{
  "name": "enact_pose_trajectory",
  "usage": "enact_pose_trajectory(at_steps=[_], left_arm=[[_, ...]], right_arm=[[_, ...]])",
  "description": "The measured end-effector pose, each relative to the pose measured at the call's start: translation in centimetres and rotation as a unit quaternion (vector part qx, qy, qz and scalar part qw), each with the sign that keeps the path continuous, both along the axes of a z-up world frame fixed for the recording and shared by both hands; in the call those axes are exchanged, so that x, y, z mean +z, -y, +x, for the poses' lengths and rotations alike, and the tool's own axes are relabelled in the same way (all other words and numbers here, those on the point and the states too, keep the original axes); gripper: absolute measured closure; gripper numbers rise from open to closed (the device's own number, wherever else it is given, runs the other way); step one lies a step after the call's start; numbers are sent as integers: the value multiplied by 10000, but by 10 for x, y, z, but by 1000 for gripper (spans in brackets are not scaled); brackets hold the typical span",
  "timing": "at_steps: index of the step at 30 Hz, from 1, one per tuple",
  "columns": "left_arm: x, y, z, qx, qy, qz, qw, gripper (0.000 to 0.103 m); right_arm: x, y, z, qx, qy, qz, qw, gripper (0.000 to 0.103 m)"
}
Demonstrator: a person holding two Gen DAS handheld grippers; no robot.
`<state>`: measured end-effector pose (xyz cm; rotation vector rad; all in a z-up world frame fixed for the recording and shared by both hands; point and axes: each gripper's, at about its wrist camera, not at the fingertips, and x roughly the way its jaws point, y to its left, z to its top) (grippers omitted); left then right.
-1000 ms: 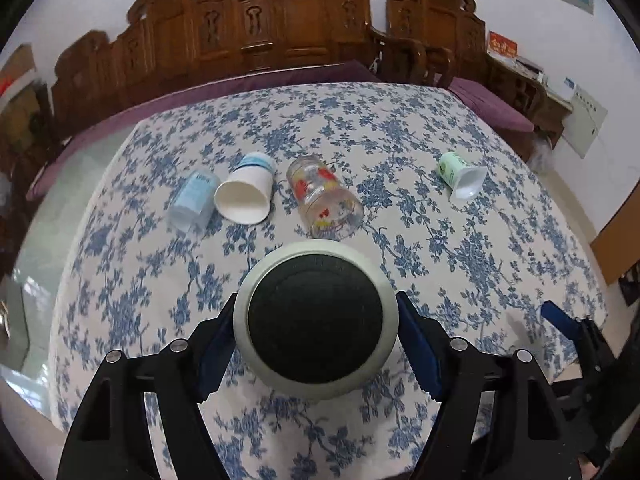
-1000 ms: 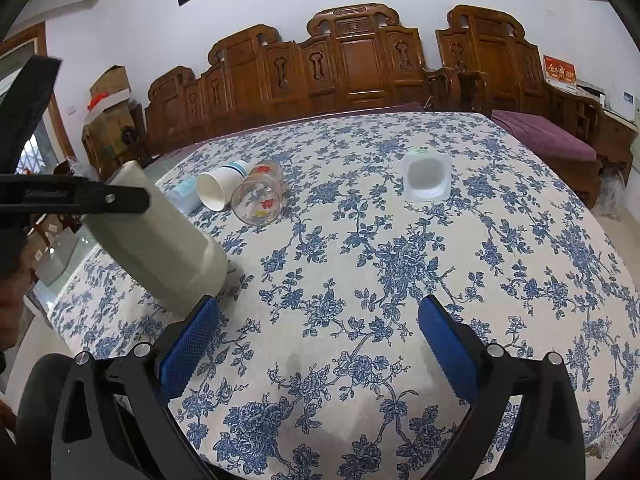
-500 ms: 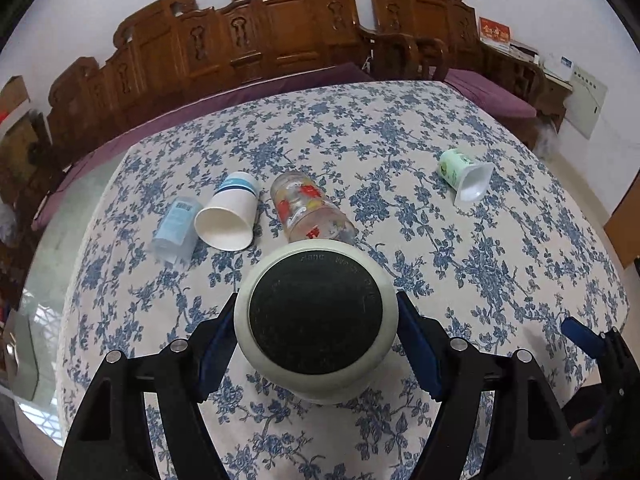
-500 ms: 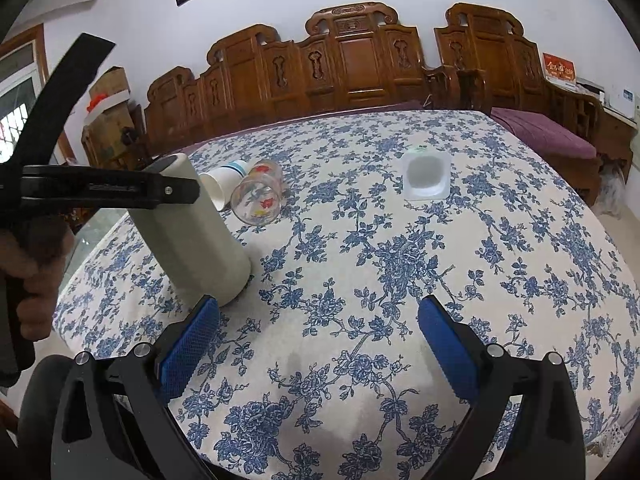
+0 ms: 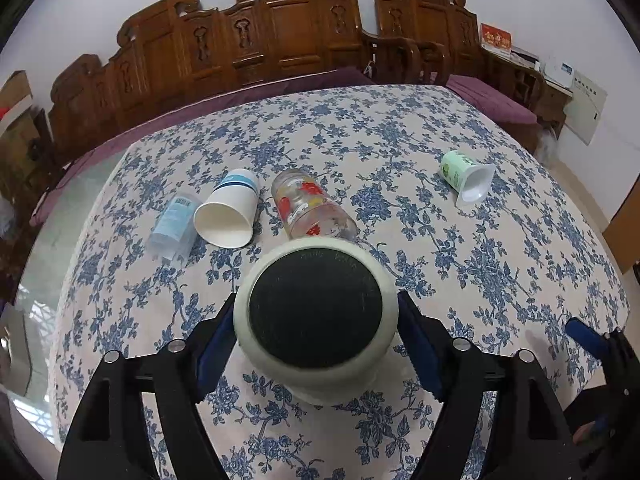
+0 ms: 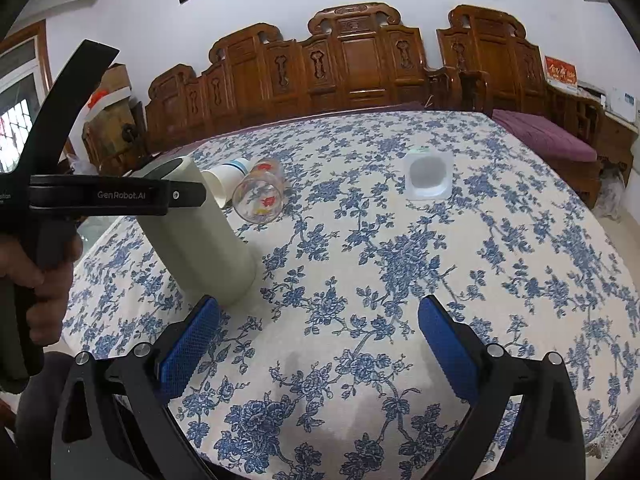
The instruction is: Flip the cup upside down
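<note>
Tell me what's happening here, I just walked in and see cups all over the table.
A person's left gripper is shut on a tall cream tumbler, standing it dark end up on the floral tablecloth, slightly tilted. The right gripper hovers open, holding nothing. A paper cup, printed glass and green yogurt cup lie on their sides.

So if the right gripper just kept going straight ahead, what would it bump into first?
Probably nothing soon. The open right gripper points across bare tablecloth. The first thing roughly in line is the white-and-green cup lying far ahead, slightly right; depth is hard to judge.
</note>
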<state>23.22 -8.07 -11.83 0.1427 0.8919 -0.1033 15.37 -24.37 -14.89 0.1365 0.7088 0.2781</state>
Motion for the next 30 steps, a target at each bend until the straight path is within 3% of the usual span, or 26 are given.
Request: enact_pose_trajectory(at_steps=[7,14,18,30], left_arm=[[2,-14,-29,52,136,-286,9995,16],[7,-34,-62,89,234,-607,9978,14],[10,-43,-81,97,255,-619,9977,8],[32,-72,-132,337,436,-658,9963,8]], right_arm=[[11,1,-7,-52,151,-129,9998,3],[22,-7,-13,-1,204,-239,9995,3],[34,-11,-20,26,304,-270,9992,3],[68,-15,-55,-7,369,-278,9989,3]])
